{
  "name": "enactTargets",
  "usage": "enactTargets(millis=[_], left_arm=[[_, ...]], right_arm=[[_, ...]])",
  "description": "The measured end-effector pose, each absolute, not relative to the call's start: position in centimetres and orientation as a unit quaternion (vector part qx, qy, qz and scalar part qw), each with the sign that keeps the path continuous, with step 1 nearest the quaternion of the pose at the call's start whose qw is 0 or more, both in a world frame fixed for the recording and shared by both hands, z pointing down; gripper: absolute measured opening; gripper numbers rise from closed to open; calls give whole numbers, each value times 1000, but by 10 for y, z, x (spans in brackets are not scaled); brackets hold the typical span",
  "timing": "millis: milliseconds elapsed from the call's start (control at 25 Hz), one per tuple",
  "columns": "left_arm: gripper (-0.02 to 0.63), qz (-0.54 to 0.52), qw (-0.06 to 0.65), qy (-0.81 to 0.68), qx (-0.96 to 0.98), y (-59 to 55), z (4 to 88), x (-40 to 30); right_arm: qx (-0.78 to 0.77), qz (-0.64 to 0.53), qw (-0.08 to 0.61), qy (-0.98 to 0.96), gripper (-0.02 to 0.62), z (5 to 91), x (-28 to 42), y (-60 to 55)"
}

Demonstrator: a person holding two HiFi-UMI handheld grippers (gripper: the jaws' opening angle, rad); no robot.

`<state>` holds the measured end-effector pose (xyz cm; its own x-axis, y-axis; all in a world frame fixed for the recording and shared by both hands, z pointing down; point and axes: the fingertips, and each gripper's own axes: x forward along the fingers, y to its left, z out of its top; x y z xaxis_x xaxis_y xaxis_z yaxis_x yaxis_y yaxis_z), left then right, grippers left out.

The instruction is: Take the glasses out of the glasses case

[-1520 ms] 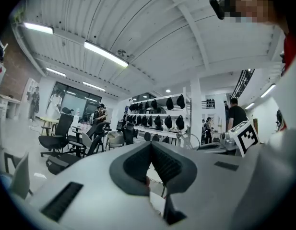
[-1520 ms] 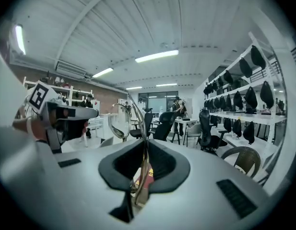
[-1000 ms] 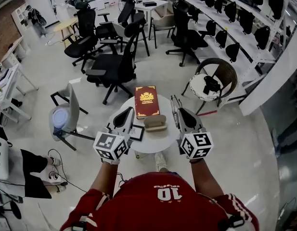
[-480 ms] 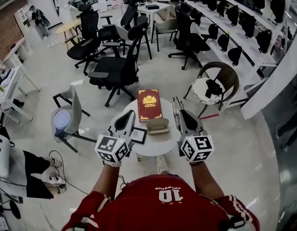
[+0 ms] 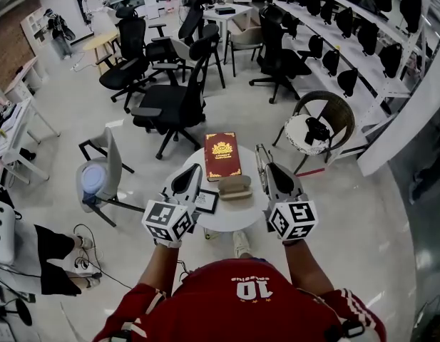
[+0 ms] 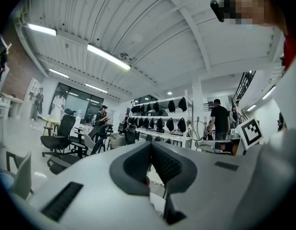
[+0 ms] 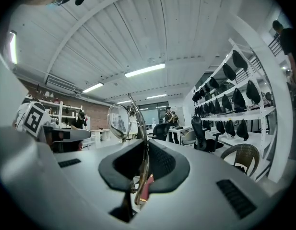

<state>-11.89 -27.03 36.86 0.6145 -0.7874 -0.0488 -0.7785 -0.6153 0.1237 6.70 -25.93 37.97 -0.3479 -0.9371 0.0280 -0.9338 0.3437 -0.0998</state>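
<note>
Well, I held my right gripper (image 5: 266,169) over the table, and its two jaws were squeezed tight on the thin gold metal glasses with round lenses (image 7: 120,120). One clear lens stuck up above my jaws, and the thin frame ran down between the black pads. In the head view, the glasses were out of their case and hung in the air just to the right of it. The soft tan oval glasses case (image 5: 234,186) lay on the small round white table (image 5: 230,221), near the middle, and I could not tell if its lid was open or closed. My left gripper (image 6: 150,150) had its jaws pressed together with nothing between them. It hung over the left side of the table, to the left of the case and not touching it. Behind the case lay a flat red book with a gold picture on its cover (image 5: 222,155), just beside it. A little square dark-framed card (image 5: 205,200) lay on the table near my left gripper. Black office chairs (image 5: 170,98) stood on the pale floor past the table.
</note>
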Motion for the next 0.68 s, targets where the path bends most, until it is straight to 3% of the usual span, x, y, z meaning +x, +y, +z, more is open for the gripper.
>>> enactTargets(millis=[680], left_arm=[[6, -46, 45, -436, 898, -268, 372, -117]], right_arm=[[-570, -52, 18, 820, 40, 383, 68, -258]])
